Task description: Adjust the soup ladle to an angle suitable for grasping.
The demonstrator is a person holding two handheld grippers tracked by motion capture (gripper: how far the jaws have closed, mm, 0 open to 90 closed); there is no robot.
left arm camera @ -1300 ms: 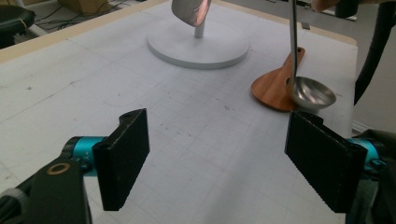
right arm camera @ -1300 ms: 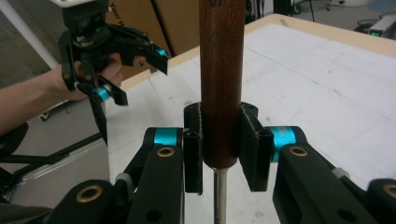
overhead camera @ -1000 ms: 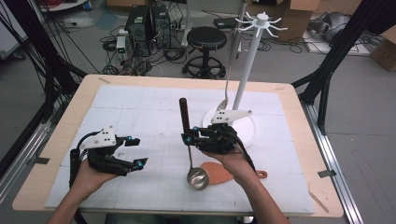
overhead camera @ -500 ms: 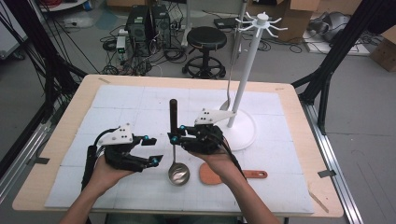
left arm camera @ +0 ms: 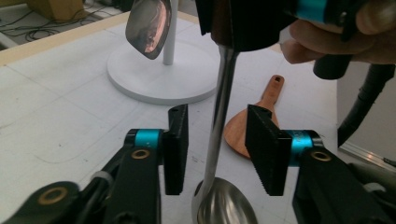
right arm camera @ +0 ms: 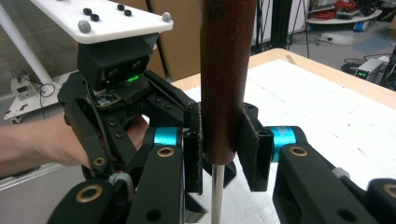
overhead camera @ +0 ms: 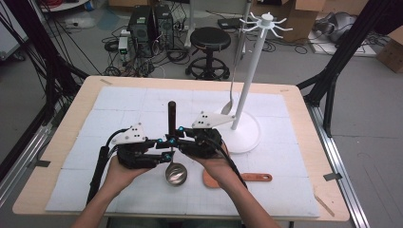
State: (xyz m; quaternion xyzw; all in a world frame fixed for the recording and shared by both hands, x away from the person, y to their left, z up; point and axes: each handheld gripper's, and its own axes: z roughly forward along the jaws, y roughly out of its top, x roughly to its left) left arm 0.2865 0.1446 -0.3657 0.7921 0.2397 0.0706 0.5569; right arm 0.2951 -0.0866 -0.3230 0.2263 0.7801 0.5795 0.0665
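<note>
My right fingers (right arm camera: 222,151) clamp the ladle (overhead camera: 172,142) by its dark handle, upright at centre frame, bowl on the counter (overhead camera: 294,102). My left fingers (left arm camera: 219,149) have just been closing around its steel shaft, not yet touching: a handover begins.

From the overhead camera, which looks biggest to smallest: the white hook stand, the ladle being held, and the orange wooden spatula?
1. White hook stand, tallest by far.
2. Ladle, held upright by the right gripper.
3. Orange spatula, partly hidden by the arm, so its rank against the ladle is unsure.
</note>
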